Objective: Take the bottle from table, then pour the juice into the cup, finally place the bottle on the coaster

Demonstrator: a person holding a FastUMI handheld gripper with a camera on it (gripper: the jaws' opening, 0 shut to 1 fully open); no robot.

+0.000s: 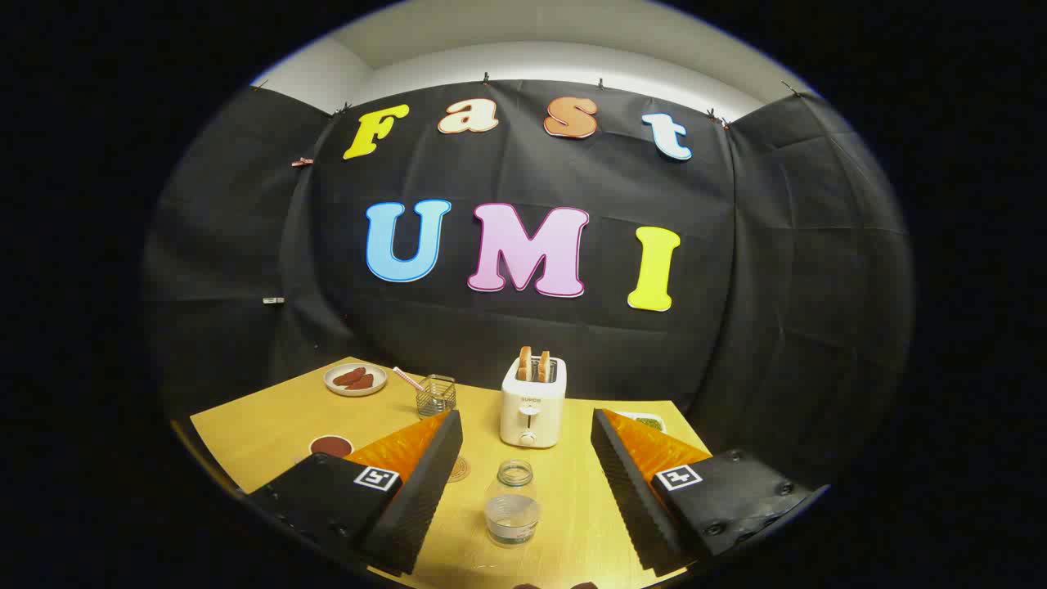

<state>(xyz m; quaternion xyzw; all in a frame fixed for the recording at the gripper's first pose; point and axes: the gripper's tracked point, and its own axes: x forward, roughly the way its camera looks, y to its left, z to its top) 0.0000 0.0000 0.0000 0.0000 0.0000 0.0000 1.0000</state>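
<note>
The hand-held gripper (523, 478) is released, its two fingers spread wide and touching nothing. Between them, a little nearer the camera than the fingertips, stands the bottle (512, 503), clear, uncapped and upright on the bench (253, 425), with what looks like a little liquid low inside, though the glassy wall makes that hard to judge. Just left of the bottle, half hidden by the left finger, lies a round coaster (459, 469). Beyond the bottle stands a white toaster (532, 405) with two slices of toast raised from its slots. Farther left of the bottle are a dark red round thing (330, 446) that may be the cup seen from above, a wire mesh holder (435, 396) with a pink stick leaning beside it, and a white plate (355, 379) carrying reddish pieces. Right of the toaster, a small white dish (650, 422) peeks over the right finger. The bench is pale yellow wood; black cloth walls the booth behind it, with a white ceiling above
</note>
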